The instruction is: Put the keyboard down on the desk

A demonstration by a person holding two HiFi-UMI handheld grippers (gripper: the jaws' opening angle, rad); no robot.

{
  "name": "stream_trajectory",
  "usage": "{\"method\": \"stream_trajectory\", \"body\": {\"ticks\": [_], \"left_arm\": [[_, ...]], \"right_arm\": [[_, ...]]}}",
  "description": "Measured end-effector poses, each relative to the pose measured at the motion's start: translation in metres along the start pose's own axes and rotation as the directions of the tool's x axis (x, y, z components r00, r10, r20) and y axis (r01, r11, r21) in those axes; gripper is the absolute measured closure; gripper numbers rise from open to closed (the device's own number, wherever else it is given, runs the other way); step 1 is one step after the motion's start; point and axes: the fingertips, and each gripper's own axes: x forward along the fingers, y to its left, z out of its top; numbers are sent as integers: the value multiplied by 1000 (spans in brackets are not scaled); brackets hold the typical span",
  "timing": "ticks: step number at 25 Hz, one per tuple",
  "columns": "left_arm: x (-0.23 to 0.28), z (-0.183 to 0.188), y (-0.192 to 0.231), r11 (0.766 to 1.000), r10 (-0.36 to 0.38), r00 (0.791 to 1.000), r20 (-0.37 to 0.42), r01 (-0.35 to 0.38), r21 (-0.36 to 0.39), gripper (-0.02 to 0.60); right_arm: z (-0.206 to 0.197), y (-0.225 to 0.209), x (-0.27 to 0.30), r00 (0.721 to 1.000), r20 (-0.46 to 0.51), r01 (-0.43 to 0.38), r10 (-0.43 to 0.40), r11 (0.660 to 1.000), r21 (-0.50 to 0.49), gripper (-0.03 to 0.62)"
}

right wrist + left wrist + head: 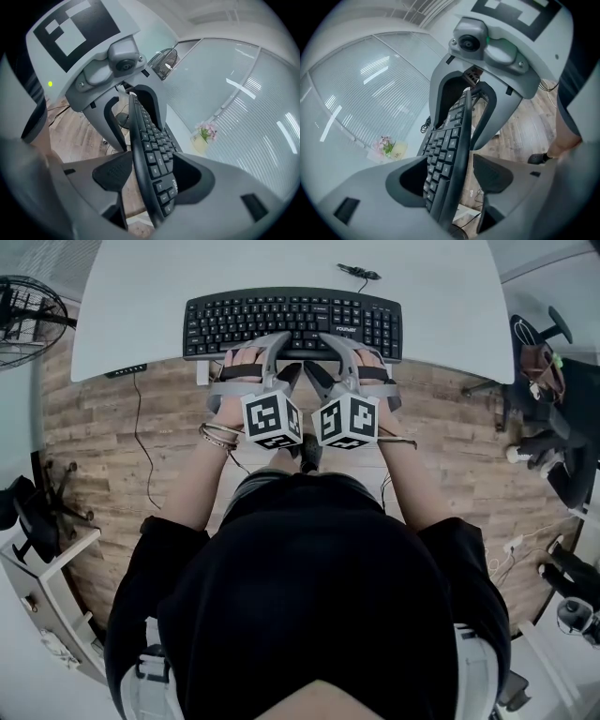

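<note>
Nearest of all, the person's black top (300,596) is filling the bottom of the head view. Both forearms are stretching forward over the wooden floor (159,456), with bracelets (217,435) showing on the left wrist. Just ahead, the two marker cubes are sitting side by side, almost touching.

Now to the business end. The left tongs (258,345) and the right tongs (347,345) are both meeting the front edge of the keyboard (292,315), close together near its middle. The left gripper view shows those tongs spread wide and released. The keyboard's edge is running between them, and the lower pad (492,173) is standing clear of it with floor showing in the gap.

The right gripper view tells the same story: the tongs are spread and let go. Their lower pad (115,173) is sitting just beside the keyboard's edge, and the upper jaw is arching clear over the keys.

The keyboard itself is lying flat, keys up, on the white table (450,296), its front edge along the table's near rim.

Further back, a small black cable (359,274) is lying on the table beyond the keyboard. A fan (23,320) is standing off to the left on the floor. Far behind, a little bunch of pink flowers (385,145) is sitting by the window blinds (370,93).
</note>
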Motion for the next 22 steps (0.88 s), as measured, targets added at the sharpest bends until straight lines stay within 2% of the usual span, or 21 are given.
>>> {"method": "stream_trajectory", "body": {"ticks": [7, 15, 22], "left_arm": [[-10, 1, 11, 997, 29, 1000, 12, -28, -68, 275], [-25, 4, 29, 985, 103, 994, 32, -97, -144, 275], [-37, 2, 45, 961, 167, 985, 41, -153, -232, 276]], "right_arm": [[7, -11, -13, 999, 27, 21, -22, 998, 65, 316], [14, -30, -29, 996, 51, 65, -71, 991, 120, 318], [21, -44, -38, 991, 76, 94, -111, 976, 194, 344]]}}
